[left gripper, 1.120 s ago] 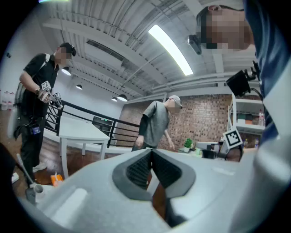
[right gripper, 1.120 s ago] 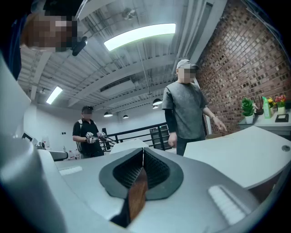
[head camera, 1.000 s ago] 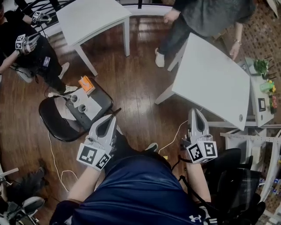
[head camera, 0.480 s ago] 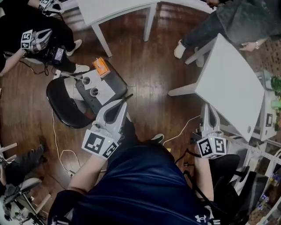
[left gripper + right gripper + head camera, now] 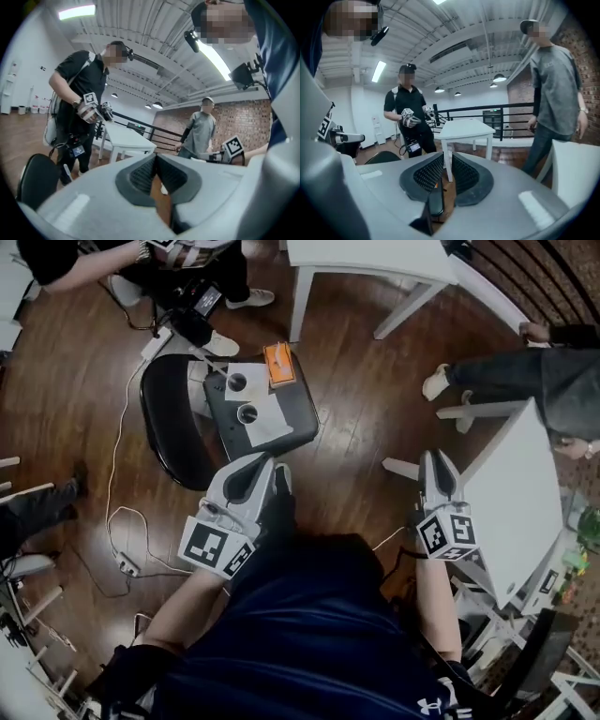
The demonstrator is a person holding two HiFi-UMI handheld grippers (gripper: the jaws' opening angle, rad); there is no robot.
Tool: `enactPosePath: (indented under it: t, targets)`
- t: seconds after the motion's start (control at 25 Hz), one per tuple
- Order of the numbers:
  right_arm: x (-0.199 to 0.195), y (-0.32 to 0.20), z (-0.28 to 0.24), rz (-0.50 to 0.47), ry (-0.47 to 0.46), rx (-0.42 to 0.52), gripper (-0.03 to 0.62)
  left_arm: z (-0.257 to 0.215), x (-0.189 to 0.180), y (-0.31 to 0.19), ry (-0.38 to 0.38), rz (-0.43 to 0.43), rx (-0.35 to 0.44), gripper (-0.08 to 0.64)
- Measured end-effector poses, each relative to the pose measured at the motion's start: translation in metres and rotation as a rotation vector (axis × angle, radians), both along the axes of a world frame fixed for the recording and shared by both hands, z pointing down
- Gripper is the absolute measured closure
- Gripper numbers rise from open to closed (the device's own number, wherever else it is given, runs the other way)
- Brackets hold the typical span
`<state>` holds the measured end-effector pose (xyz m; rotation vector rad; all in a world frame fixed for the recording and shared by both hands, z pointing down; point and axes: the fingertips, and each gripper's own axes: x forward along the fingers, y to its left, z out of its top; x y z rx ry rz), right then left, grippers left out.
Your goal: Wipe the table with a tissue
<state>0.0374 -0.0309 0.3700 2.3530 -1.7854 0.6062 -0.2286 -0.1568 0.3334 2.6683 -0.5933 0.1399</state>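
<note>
My left gripper (image 5: 263, 459) hangs over the dark wood floor, just short of a black chair (image 5: 169, 423). Its jaws are shut with nothing between them, and the pads meet in the left gripper view (image 5: 155, 158). My right gripper (image 5: 434, 457) is beside the corner of a white table (image 5: 514, 507). Its jaws are opening, and a narrow gap shows between the pads (image 5: 446, 159) with nothing in it. Neither gripper holds a tissue. On the chair lies a dark tray (image 5: 291, 413) with a white sheet, two cups and an orange packet (image 5: 278, 364).
A second white table (image 5: 375, 254) stands at the top; it shows ahead in the right gripper view (image 5: 466, 127). A person in black with marker grippers stands top left (image 5: 178, 259). Another person's legs (image 5: 506, 371) are at the right. A white cable (image 5: 117, 512) trails on the floor.
The whole view has swung: the chair with the tray now lies straight ahead of my left gripper, and the near white table has slid to the right edge. The right jaws have parted slightly.
</note>
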Motion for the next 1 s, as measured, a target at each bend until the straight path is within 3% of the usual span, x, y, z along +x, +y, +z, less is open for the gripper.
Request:
enactPosePath:
  t: [0.24,0.44,0.68,1.0]
  targets:
    - [-0.046,-0.111,0.067,-0.276,-0.009,-0.102,0.505,0.020,-0.053,-0.045,-0.081,-0.173,-0.011,0.526]
    - [-0.068,-0.177,0.142,-0.443,-0.032,-0.181,0.488,0.039,-0.077,-0.062,-0.160,-0.329,-0.054,0.487]
    - [-0.083,-0.242,0.235,-0.601,-0.073,-0.301,0.455,0.051,-0.078,-0.064,-0.229,-0.488,-0.125,0.455]
    - [-0.107,-0.295,0.325,-0.699,-0.063,-0.407,0.451,0.102,-0.072,-0.073,-0.246,-0.563,-0.230,0.423]
